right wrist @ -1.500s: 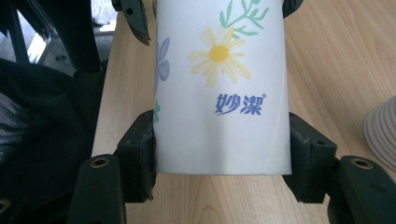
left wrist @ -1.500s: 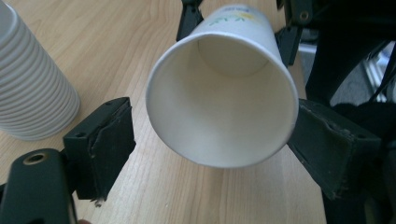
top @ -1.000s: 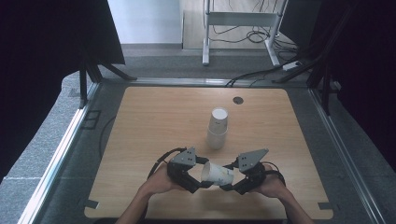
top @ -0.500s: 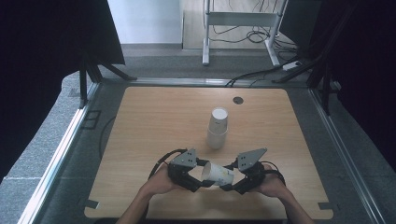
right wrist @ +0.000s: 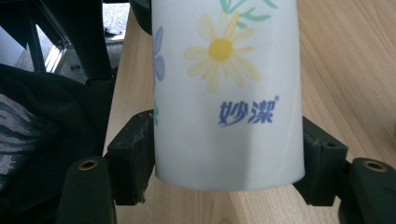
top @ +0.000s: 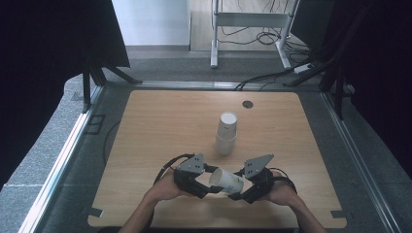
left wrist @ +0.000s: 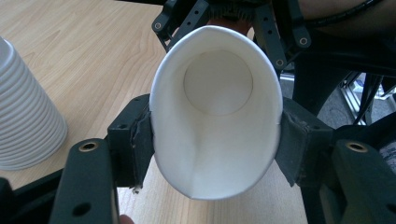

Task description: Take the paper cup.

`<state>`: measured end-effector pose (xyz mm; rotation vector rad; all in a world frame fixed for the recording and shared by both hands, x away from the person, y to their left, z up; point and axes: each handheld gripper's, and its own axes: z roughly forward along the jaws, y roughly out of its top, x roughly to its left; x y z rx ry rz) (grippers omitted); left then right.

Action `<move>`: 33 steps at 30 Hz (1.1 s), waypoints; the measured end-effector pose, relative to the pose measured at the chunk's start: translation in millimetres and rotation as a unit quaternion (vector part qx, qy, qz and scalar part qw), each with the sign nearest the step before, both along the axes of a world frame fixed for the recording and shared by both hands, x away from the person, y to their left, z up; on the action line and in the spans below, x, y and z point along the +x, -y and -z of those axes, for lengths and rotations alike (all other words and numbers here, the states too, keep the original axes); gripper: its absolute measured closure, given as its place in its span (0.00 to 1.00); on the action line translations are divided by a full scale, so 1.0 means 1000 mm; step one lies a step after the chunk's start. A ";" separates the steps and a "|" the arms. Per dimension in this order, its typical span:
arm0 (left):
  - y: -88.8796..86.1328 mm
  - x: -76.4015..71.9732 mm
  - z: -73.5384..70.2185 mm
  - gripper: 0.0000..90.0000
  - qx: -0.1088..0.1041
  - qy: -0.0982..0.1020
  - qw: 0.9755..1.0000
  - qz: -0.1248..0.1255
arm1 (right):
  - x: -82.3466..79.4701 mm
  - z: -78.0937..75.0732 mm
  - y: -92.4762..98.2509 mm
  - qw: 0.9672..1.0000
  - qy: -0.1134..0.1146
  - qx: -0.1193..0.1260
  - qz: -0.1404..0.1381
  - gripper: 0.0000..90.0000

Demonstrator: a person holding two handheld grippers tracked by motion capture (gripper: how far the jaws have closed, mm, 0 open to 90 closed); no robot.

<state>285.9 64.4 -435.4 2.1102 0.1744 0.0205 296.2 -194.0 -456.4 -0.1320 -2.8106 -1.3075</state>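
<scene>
Low in the frame's centre, both grippers clamp one paper cup (top: 227, 180) lying sideways between them: the left gripper (left wrist: 212, 140) squeezes its open rim into an oval, and the right gripper (right wrist: 227, 154) pinches the flower-printed wall near the base. A stack of paper cups (top: 226, 132) stands above on the wooden table (top: 160, 121).

Hidden and cut-off parts

In the right gripper view the cup (right wrist: 226, 93) runs off the top edge, so its rim is unseen, and it covers the pads' inner faces. In the left gripper view the stack (left wrist: 25, 112) is cut by the left edge. In the high view the cup hides both grippers' jaw tips, and the dark disc (top: 248, 104) is too small to identify.
</scene>
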 end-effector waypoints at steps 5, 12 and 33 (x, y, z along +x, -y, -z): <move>0.000 0.002 -0.004 0.39 0.027 0.006 1.000 0.003 | 0.001 -0.002 0.002 1.000 0.003 -0.006 0.007 0.32; 0.007 0.003 -0.011 0.39 0.081 0.012 0.997 0.010 | 0.002 -0.012 0.003 0.999 0.007 -0.039 0.013 0.27; 0.042 0.005 -0.035 0.39 0.225 0.049 0.972 0.037 | 0.000 -0.012 -0.035 0.980 0.049 -0.195 -0.007 0.28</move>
